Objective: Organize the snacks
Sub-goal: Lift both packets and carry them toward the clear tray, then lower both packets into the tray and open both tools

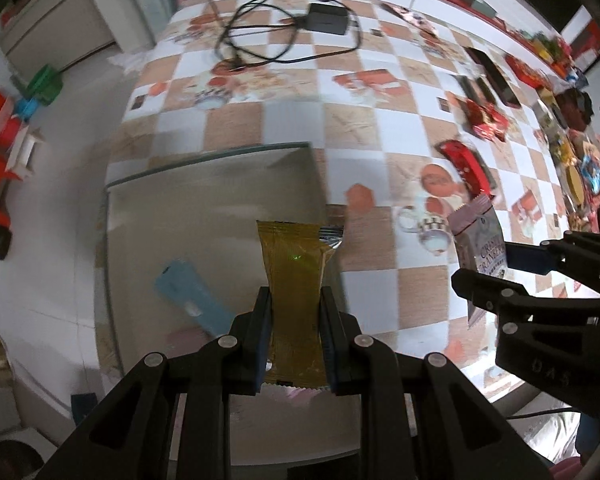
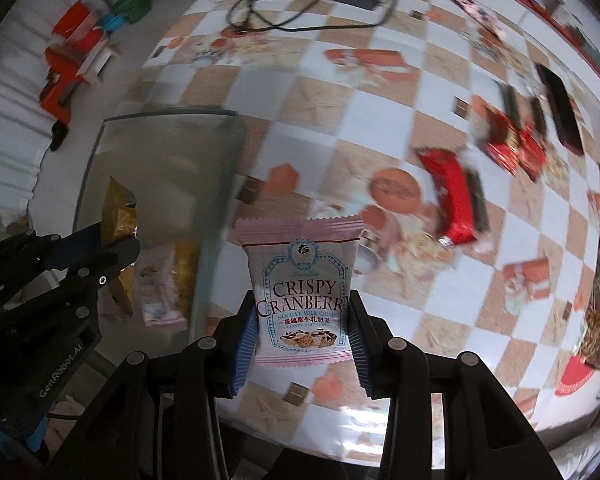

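Gold packet (image 1: 294,292) pinched by left gripper (image 1: 294,344); only right gripper (image 2: 302,316) view shows its pinched packet's Crispy Cranberry label (image 2: 302,300).

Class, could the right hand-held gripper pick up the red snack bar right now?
Probably not: the right hand-held gripper is shut on the cranberry nougat packet, though the red snack bar lies uncovered on the table.

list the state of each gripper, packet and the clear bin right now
left gripper: shut on yellow packet, above the bin
right gripper: shut on pink cranberry packet, held upright
clear bin: open top, some packets inside
red packet: lying loose on the table
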Motion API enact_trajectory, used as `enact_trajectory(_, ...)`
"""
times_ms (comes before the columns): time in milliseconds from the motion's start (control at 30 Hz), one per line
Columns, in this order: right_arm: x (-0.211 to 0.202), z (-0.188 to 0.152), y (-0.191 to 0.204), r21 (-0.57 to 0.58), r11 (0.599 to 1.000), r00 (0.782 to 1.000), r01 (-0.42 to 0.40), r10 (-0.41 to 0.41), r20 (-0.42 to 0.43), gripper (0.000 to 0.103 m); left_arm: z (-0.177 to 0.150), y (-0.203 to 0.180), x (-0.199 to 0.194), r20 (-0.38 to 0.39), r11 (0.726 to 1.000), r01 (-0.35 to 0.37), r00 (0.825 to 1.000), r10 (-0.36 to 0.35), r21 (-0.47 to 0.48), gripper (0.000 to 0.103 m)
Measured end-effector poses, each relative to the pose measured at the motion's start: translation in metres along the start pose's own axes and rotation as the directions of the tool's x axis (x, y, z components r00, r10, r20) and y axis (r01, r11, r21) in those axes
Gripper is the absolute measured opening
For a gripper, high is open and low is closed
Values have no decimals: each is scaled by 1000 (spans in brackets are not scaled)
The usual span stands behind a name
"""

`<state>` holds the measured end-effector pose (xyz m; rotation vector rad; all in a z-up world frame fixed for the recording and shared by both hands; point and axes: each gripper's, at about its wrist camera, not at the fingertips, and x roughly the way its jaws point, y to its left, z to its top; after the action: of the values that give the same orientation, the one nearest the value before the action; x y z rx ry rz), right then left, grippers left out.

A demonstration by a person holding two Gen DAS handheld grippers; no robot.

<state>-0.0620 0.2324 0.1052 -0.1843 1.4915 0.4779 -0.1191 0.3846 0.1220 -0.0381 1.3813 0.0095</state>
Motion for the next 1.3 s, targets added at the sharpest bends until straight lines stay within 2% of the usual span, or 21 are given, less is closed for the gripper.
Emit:
enact_trajectory(233, 12, 17, 41, -81, 997, 1000, -17, 15, -19, 44, -11, 35, 3, -15, 998, -20, 1000, 19, -56, 24)
enact_trajectory(567, 29, 29, 88, -165, 986, 998, -30, 22, -53, 44, -34, 72, 20, -80, 991, -31, 997, 21, -128, 24)
enact_trajectory(900, 42, 38, 114, -207, 978, 997, -36, 22, -72, 44, -45, 83, 32, -125, 987, -24, 992, 4, -160, 24)
enact_trajectory(1300, 52, 44, 125, -214, 975, 995, -55, 34, -99, 44, -52, 83, 39, -157, 986, -47, 987, 22, -157, 25)
